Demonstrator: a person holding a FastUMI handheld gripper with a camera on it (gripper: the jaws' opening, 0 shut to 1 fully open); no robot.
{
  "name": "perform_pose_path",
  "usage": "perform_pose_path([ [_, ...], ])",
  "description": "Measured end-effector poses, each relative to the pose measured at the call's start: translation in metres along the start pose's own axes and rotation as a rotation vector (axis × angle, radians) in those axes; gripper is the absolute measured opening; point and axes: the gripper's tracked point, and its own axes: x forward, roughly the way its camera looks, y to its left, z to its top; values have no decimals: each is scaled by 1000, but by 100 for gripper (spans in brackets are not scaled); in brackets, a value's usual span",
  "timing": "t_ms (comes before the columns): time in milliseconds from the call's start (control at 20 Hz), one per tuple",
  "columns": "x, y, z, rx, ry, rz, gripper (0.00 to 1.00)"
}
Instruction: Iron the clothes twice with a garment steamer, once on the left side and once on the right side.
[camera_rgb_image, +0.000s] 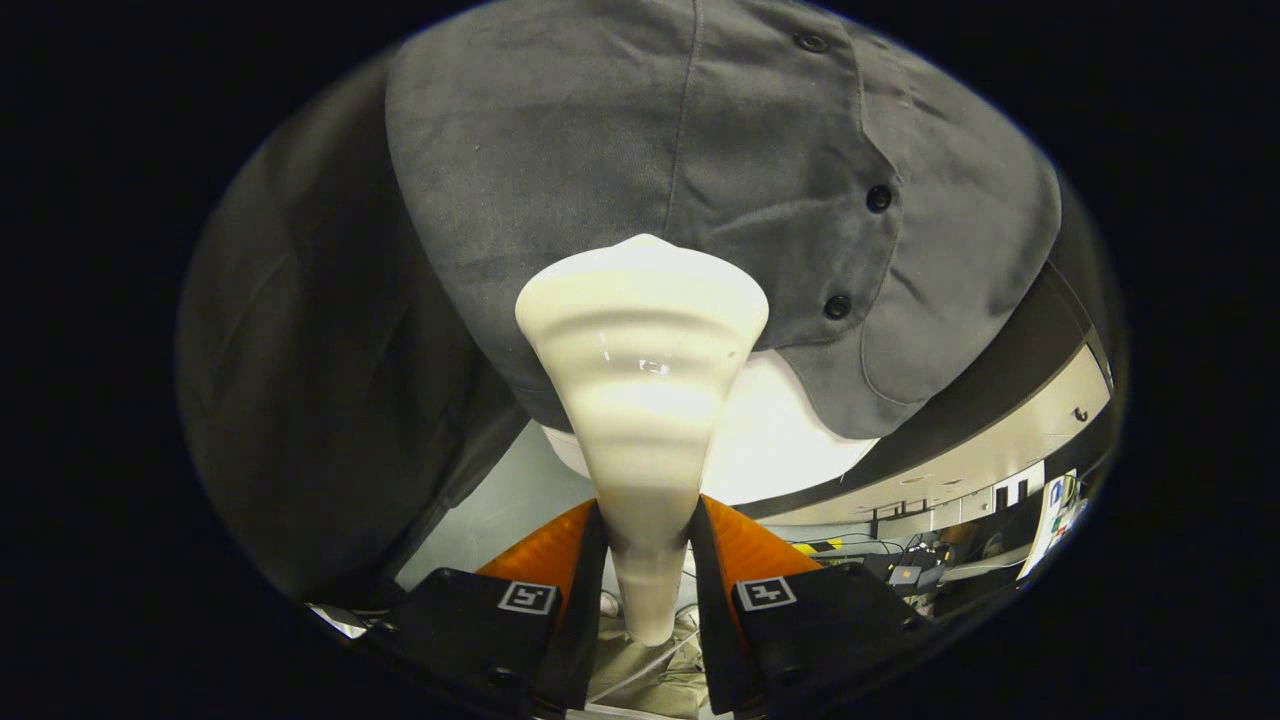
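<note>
- Beyond the shirt's hem you can see a lit room with desks and cables.
- Your gripper (648, 560) clamps the cream garment steamer (642, 400) by its narrow handle.
- The steamer's long axis runs forward from the fingers, its wide head at the grey shirt (620, 150), near the buttons (878, 198).
- Risk: the smooth, tapered handle may slip or twist, so the head snags the placket.

Count: one garment steamer (642, 330), gripped between two fingers (570, 590). One grey shirt (600, 150), three dark buttons (879, 198) visible on it. Two square marker tags (527, 597) on the gripper (646, 575).
</note>
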Motion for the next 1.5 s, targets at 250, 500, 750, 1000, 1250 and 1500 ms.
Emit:
perform_pose_path([
  [250, -29, -12, 0, 12, -36, 22, 51],
  [500, -72, -39, -12, 53, -62, 36, 51],
  [750, -122, -85, -17, 106, -104, 0, 51],
  [1000, -174, -126, 2, 156, -196, -39, 51],
  [1250, -227, -154, 38, 201, -315, -71, 51],
  [1500, -274, -177, 74, 235, -426, -101, 51],
])
